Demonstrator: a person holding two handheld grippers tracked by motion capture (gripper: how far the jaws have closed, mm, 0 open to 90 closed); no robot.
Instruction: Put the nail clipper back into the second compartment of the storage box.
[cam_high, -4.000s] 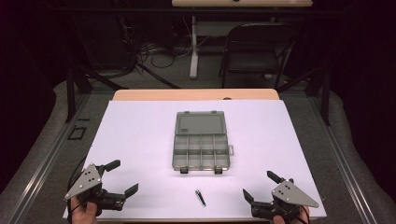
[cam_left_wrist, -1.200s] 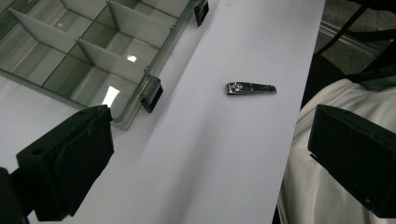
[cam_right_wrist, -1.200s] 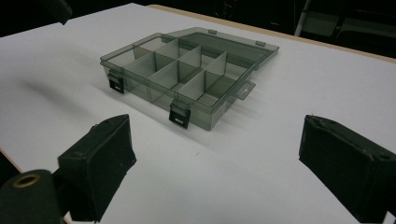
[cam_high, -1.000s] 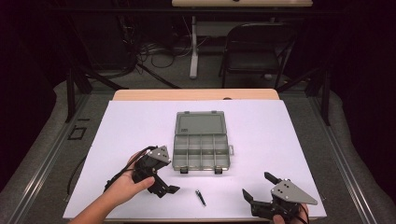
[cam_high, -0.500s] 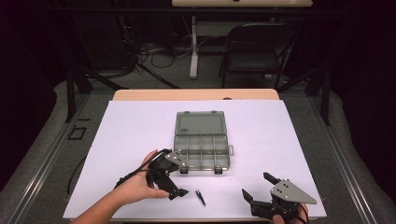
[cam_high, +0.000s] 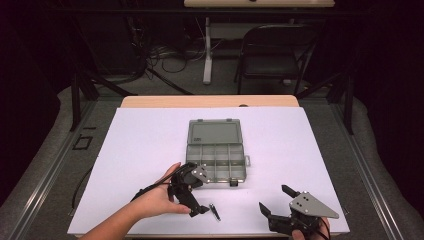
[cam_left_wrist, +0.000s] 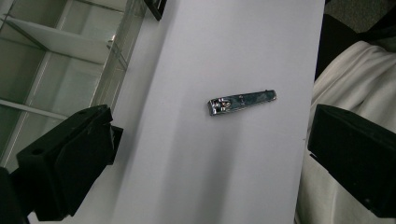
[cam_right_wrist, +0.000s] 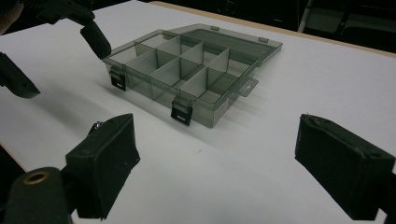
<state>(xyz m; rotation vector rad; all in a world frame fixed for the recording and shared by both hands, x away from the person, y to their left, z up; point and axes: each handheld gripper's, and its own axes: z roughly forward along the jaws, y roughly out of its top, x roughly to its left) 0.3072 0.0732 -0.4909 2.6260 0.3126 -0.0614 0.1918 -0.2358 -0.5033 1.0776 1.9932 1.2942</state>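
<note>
Left hand-held gripper (cam_high: 196, 197), jaws apart, hovers just beside the nail clipper (cam_left_wrist: 241, 101) lying flat.

High view overhead facing forward, gripper views close, low, sharing the compartment box (cam_high: 216, 150).

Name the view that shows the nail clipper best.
The left gripper view: the nail clipper lies large and sharp on the white sheet between open jaws. The high view gives a tiny dark sliver; the right gripper view barely a glint behind a jaw.
</note>
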